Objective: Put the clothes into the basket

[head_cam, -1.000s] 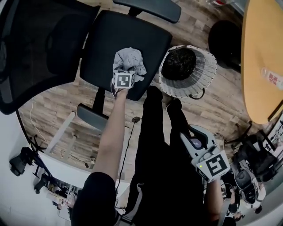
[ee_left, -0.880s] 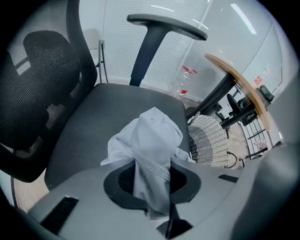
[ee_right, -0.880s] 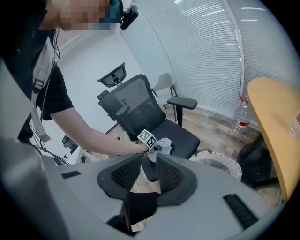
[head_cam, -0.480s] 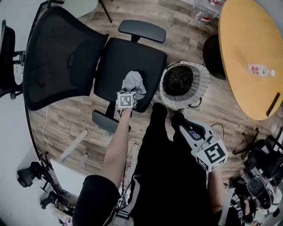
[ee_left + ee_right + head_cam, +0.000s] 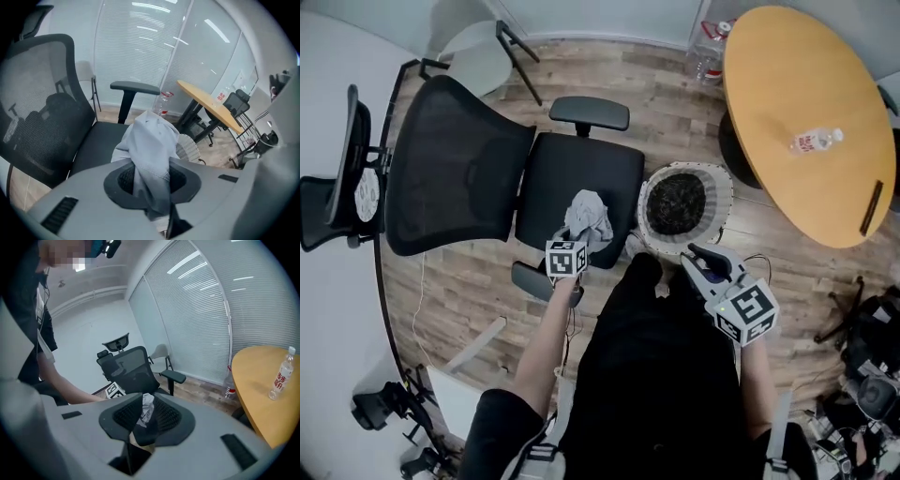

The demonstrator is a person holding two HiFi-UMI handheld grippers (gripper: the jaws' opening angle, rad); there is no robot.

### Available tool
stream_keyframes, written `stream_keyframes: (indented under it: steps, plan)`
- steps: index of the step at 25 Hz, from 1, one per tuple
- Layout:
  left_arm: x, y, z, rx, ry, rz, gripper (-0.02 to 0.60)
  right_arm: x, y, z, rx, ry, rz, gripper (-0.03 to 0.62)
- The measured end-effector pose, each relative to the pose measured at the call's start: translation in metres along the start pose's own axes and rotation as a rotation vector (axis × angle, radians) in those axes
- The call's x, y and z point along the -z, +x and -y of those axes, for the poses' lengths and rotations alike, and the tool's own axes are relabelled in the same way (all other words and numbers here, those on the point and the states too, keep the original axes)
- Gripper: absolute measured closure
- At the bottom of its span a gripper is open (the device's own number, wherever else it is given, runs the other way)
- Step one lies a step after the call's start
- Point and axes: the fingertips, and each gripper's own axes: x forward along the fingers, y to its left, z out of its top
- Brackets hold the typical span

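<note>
A light grey cloth [image 5: 589,216] hangs over the black office chair's seat [image 5: 600,169], bunched between the jaws of my left gripper [image 5: 577,239]. In the left gripper view the grey cloth [image 5: 151,140] fills the gap between the jaws of the left gripper [image 5: 151,171], which is shut on it. The white wicker basket [image 5: 723,192] stands on the floor right of the chair with dark clothes [image 5: 675,202] inside; its rim also shows as the basket [image 5: 190,149]. My right gripper [image 5: 694,251] hovers just in front of the basket. The right gripper [image 5: 145,420] is closing its jaws on nothing.
A round wooden table [image 5: 797,112] with a water bottle [image 5: 814,141] stands to the right, close to the basket. The chair's mesh back [image 5: 459,178] and armrests flank the seat. A second black chair [image 5: 347,187] is at far left. The person's dark trousers fill the foreground.
The left gripper has risen with the grey cloth, lifting it off the chair seat. The right gripper has come up and forward toward the basket. The view has pulled back from the floor.
</note>
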Motion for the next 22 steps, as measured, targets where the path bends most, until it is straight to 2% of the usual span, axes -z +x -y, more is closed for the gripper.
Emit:
stream_keyframes:
  steps: [9,14,18,22]
  plan:
    - [-0.057,-0.096,0.061,0.137,0.011,0.268,0.492,-0.025,-0.016,0.015,0.06,0.028,0.117,0.517]
    - [-0.094,-0.152,0.101,0.193,0.157,0.428,0.492,-0.034,-0.011,0.023,0.082,0.024,0.132,0.519]
    - [-0.117,-0.191,0.137,0.29,0.225,0.557,0.492,-0.032,-0.014,0.029,0.093,0.031,0.127,0.531]
    - [-0.133,-0.213,0.165,0.333,0.298,0.604,0.492,-0.027,-0.023,0.041,0.136,0.064,0.13,0.534]
